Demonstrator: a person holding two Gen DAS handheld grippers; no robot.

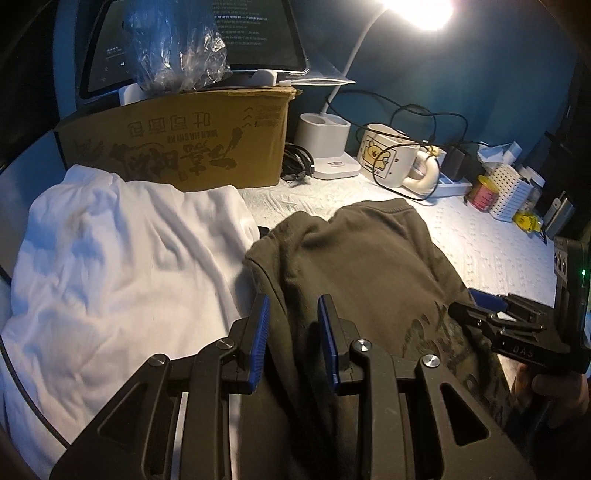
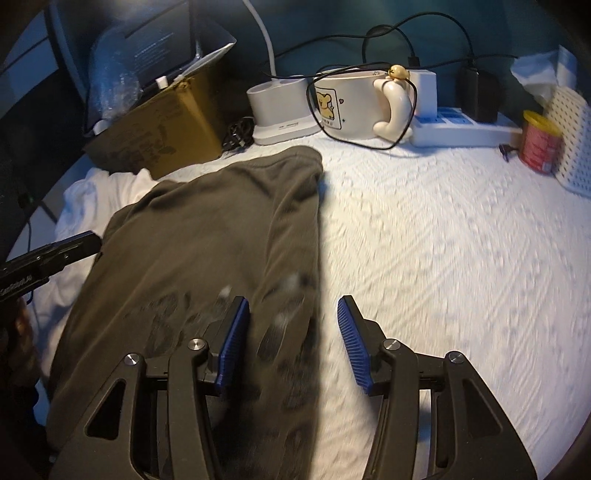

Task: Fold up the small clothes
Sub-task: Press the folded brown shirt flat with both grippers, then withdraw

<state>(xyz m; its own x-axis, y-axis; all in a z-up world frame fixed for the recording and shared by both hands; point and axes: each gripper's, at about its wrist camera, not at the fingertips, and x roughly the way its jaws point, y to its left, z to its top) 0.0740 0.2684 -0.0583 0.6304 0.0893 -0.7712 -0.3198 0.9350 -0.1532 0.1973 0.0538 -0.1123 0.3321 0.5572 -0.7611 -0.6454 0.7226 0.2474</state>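
Left wrist view first, and I'm hunting for writing: the cardboard box at the back of the counter carries big dark brush-style characters and up-arrows, all upside down, so I can't read them. The tablet screen propped on top of it shows lines of small pale text, too fine to make out. On the right gripper, coming in from the right edge, I can pick out the letters "DAS" on its black body, with a green light glowing just above. The cream mug has a yellow cartoon bear printed on it, with a tiny caption I can't read.

Now the jaws. My left gripper has its blue pads a narrow gap apart, and I see dark cloth through that gap; whether the pads are pinching it I can't tell. The dark olive shirt lies flat on the white textured cover, its left edge overlapping the white garment beside it, faint dark print near its lower half.

Right wrist view: the right gripper stands wide, pads well apart, nothing pressed between them. The left pad hangs over the olive shirt's right edge, the right pad over bare white cover. The picture is smeared with motion. The mug, a white power strip and a red tin line the back.
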